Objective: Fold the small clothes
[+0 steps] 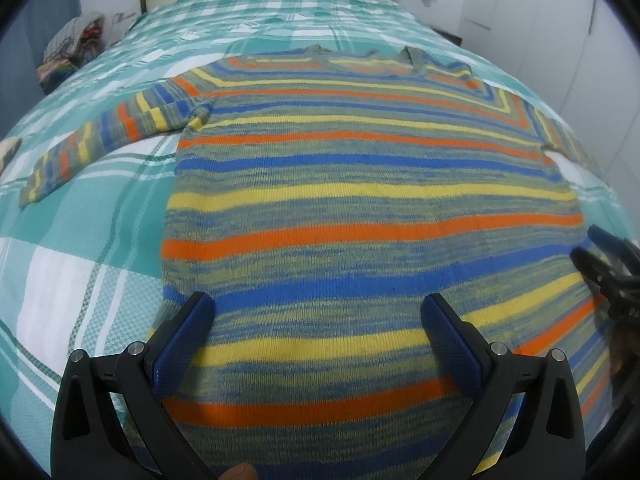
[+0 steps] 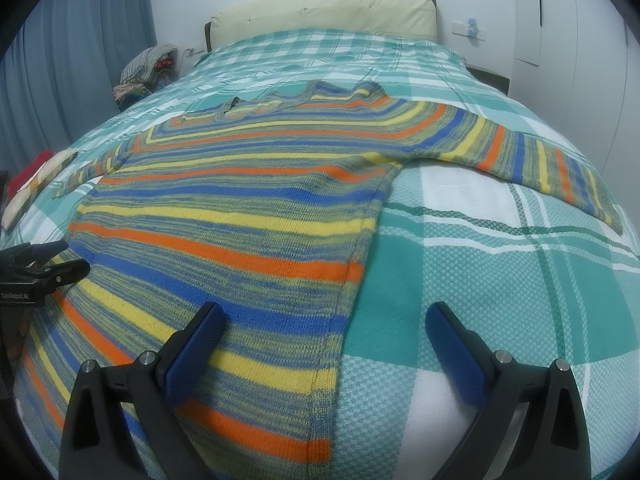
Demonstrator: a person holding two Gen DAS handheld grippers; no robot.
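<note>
A knitted sweater (image 1: 360, 200) with orange, yellow, blue and grey-green stripes lies flat on the bed, both sleeves spread out to the sides. It also shows in the right wrist view (image 2: 240, 220). My left gripper (image 1: 318, 312) is open and empty, hovering over the sweater's lower body. My right gripper (image 2: 326, 320) is open and empty, straddling the sweater's right side edge near the hem. The right gripper also shows at the right edge of the left wrist view (image 1: 600, 252). The left gripper shows at the left edge of the right wrist view (image 2: 56, 260).
The bed has a teal and white checked cover (image 2: 500, 280) and a cream headboard (image 2: 320, 12). A pile of clothes (image 2: 148, 68) sits at the far left of the bed. Folded items (image 2: 36, 184) lie at the left edge. Blue curtains (image 2: 72, 60) hang on the left.
</note>
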